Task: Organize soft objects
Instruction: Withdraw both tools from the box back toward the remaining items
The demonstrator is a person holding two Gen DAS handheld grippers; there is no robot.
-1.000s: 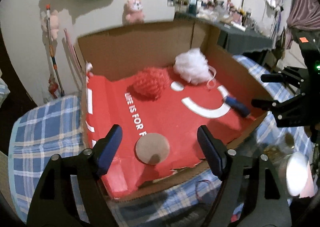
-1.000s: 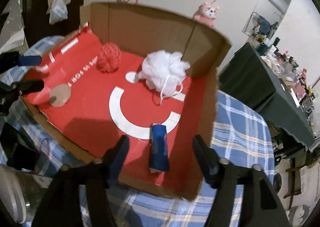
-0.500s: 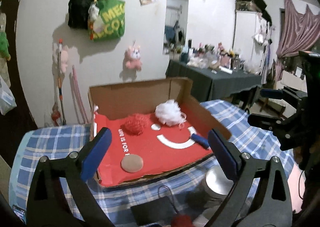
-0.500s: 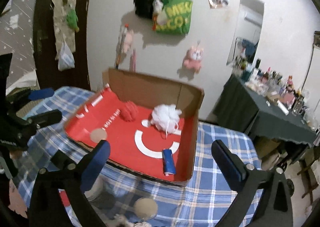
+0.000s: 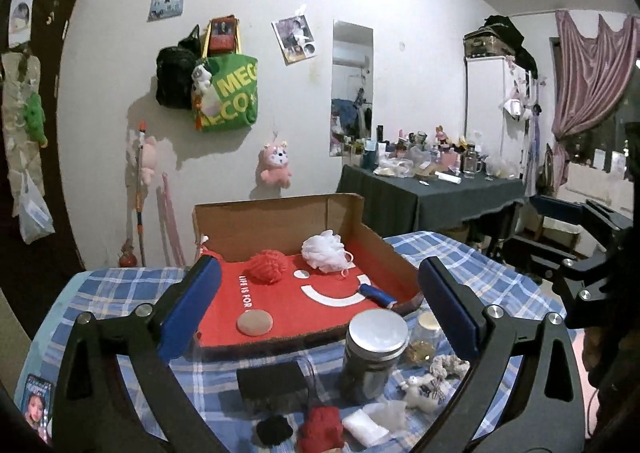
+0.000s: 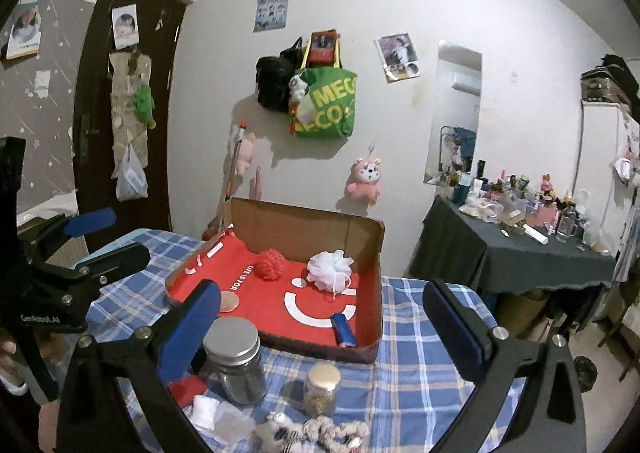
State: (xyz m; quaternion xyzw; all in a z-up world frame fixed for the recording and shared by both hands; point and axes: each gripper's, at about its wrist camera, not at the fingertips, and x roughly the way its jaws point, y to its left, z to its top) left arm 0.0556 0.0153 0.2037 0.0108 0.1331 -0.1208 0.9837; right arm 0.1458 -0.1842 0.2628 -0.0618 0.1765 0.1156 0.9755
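The cardboard box [image 5: 280, 221] with its red lining is sitting at the far side of the checked tablecloth [image 6: 416, 337], holding a red knitted ball [image 5: 267, 266], a white mesh pouf [image 5: 325, 251] and a blue roll [image 6: 344, 330]. Near us, a red cloth [image 5: 320, 429] and a scrunchie [image 6: 340, 431] are waiting: light, squashy, best pinched across the bulk. The left gripper [image 5: 320, 309] and the right gripper [image 6: 320, 325] have just been opening, both now gaping wide and holding nothing.

A lidded glass jar [image 5: 374, 357] stands beside a smaller jar [image 5: 424, 337]; a green tote bag [image 5: 230, 93] hangs on the wall.
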